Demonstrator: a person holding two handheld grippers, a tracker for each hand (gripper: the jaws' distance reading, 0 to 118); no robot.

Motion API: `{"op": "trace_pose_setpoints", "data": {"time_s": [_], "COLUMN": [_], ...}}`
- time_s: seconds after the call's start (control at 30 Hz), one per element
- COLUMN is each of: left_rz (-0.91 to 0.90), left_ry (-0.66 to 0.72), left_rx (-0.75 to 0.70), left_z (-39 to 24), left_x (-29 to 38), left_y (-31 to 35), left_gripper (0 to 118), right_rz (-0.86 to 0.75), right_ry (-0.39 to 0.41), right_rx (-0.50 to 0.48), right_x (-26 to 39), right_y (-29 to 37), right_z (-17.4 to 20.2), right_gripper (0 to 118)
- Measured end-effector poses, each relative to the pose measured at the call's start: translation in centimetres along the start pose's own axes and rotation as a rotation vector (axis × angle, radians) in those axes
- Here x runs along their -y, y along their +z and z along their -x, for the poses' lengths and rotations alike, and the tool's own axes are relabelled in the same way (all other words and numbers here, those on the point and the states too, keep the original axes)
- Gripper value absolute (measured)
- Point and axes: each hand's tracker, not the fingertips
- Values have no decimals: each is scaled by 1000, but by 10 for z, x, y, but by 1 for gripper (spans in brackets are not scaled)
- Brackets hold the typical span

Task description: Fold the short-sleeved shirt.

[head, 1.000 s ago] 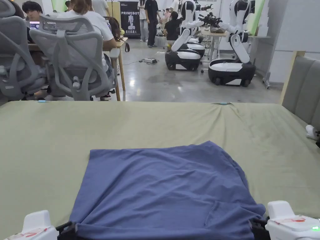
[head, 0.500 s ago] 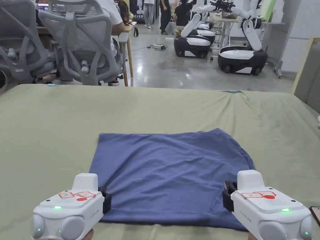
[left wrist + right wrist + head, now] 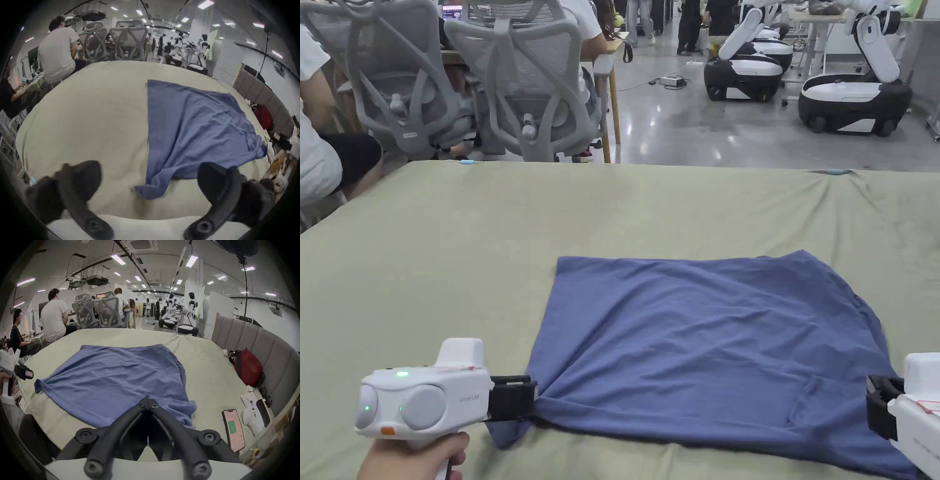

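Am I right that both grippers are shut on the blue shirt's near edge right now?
Not quite: the left gripper is open, its jaws spread wide around the shirt corner, as the left gripper view shows. The right gripper is shut on the near edge.

Left gripper fingers spread wide apart, blue shirt corner lying between them on green sheet

Even light from ceiling strips; both gripper views bulge, dark-cornered, left one motion-blurred.
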Motion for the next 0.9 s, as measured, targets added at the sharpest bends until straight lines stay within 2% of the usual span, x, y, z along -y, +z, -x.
{"op": "trace_pose_setpoints", "data": {"time_s": [0.1,0.13,0.17,0.2,0.3,0.33,0.4,0.43,0.47,0.53,0.6,0.7,0.73,0.77,0.83,0.9], "left_rz": [51,57,77,84,94,88,62,58,53,47,50,61,63,65,64,39], "left_ry": [-4,-2,7,16,27,25,16,17,20,19,14,12,13,14,12,9], "left_rx": [13,13,23,20,33,32,16,16,17,13,8,6,6,6,2,-4], "left_z": [-7,-7,-6,-5,-9,-10,-15,-16,-17,-21,-25,-26,-26,-27,-26,-26], "left_x": [10,13,15,16,18,18,18,18,18,18,18,19,20,21,20,17], "left_y": [-16,-21,-26,-30,-37,-37,-24,-24,-23,-19,-20,-20,-20,-20,-15,-5], "left_gripper": [98,76,33,2,1,1,1,1,1,1,1,1,1,1,0,0], "right_rz": [17,26,44,58,83,86,83,102,114,110,166,245,267,258,220,177], "right_ry": [-12,-16,-10,-2,20,26,38,36,28,20,5,-46,-65,-92,-98,-99], "right_rx": [22,34,41,50,60,66,28,5,10,-6,-24,-99,-123,-156,-139,-137], "right_x": [5,6,9,12,23,28,38,42,48,57,64,76,80,82,77,66], "right_y": [0,0,-1,-2,-6,-6,-9,-11,-14,-19,-33,-57,-65,-68,-62,-49], "right_z": [-18,-25,-33,-41,-62,-67,-79,-83,-84,-85,-84,-87,-89,-90,-91,-91], "right_gripper": [0,0,0,0,4,25,91,116,118,110,94,42,33,33,11,7]}}
